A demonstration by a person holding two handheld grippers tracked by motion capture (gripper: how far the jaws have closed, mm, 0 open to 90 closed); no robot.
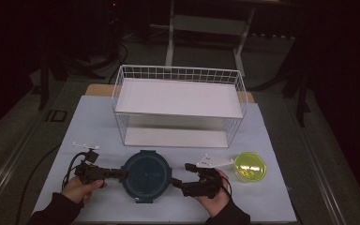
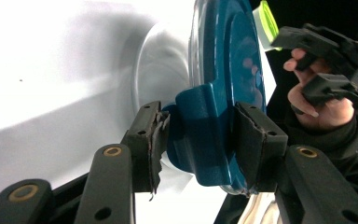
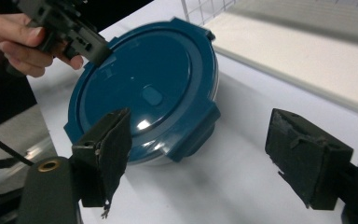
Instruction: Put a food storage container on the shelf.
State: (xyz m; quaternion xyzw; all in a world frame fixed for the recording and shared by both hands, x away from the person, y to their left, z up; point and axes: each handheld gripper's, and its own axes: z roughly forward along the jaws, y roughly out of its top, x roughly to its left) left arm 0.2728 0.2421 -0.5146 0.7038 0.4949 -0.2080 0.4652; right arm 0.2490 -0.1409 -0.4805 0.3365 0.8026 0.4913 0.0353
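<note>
- The round container (image 1: 146, 175) sits flat and upright on the white table, near its front edge at about 6 o'clock, just in front of the wire rack.
- Its dark blue lid (image 3: 151, 98) is on, glossy, with a small raised oval at the centre and latch flaps around the rim.
- The body under the lid looks clear or pale; it shows as a thin band below the rim.
- The flap at 9 o'clock in the high view (image 2: 205, 135) lies between the left gripper's (image 2: 200, 140) pads, which press on it.
</note>
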